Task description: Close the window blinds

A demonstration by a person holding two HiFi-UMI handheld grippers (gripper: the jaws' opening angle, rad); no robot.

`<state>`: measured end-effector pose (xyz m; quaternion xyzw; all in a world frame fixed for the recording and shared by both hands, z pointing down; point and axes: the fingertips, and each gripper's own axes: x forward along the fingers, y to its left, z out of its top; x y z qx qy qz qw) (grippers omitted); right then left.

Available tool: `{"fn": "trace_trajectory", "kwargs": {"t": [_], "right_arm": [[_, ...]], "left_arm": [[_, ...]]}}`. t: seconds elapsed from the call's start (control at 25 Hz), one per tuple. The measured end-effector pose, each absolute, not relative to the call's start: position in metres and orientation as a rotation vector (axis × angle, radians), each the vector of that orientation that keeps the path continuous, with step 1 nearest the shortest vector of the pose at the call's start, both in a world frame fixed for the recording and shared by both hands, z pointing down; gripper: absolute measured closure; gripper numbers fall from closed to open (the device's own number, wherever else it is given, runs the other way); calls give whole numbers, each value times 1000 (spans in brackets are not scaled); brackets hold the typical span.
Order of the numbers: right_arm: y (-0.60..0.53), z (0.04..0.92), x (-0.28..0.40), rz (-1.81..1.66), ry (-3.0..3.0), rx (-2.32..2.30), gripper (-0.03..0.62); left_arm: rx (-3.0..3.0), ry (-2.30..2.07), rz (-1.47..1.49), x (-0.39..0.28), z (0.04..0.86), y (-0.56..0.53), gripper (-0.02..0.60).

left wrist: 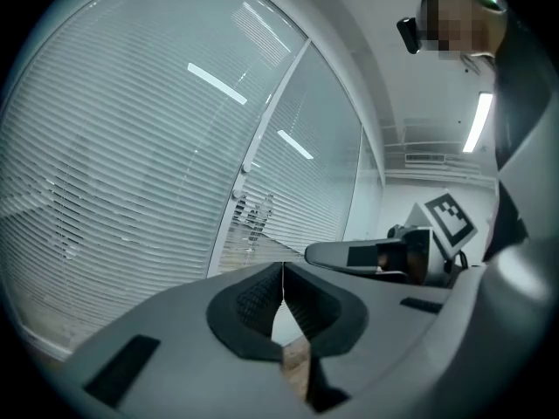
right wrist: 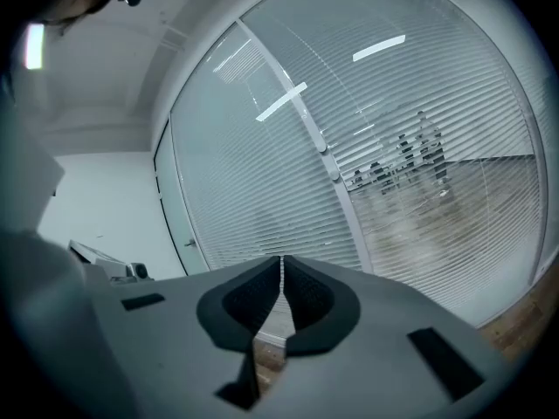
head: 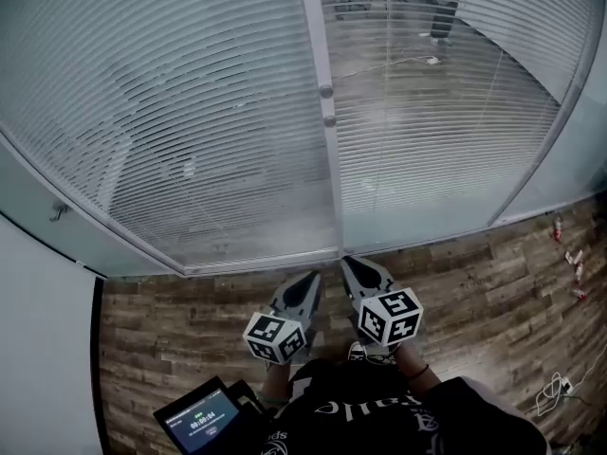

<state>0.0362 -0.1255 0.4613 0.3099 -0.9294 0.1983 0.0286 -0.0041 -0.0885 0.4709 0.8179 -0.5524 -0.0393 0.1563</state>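
Slatted blinds hang behind a glass wall. The left panel's blinds (head: 171, 112) look nearly opaque. Through the right panel's blinds (head: 427, 112) a room beyond shows between the slats. Two small round knobs (head: 327, 105) sit on the mullion between the panels; the right gripper view shows these knobs (right wrist: 328, 161) too. My left gripper (head: 311, 278) and right gripper (head: 347, 264) are held side by side low over the floor. Both point at the foot of the mullion, well short of the knobs. Each is shut with nothing in it, the left gripper (left wrist: 282, 276) and the right gripper (right wrist: 281, 269) with pads together.
A wood-plank floor (head: 474, 282) runs up to the glass. A dark device with a lit screen (head: 199, 415) is at my lower left. A white wall (head: 38, 349) and a door handle (head: 59, 211) lie to the left. Small objects (head: 572, 259) and a cable (head: 555, 391) lie on the floor at right.
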Motion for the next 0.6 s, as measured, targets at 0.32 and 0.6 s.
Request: {"fn": "trace_trajectory", "kwargs": {"t": [0.32,0.6], "right_arm": [[-199,457,15,557,-2868,970,568],[-272,449,-21,372,-2832,1136,568]], "left_arm": [[2312,-1579,-66,-21,479,-140,577],[2350,-1507,-40,-65,488,-205,577]]}}
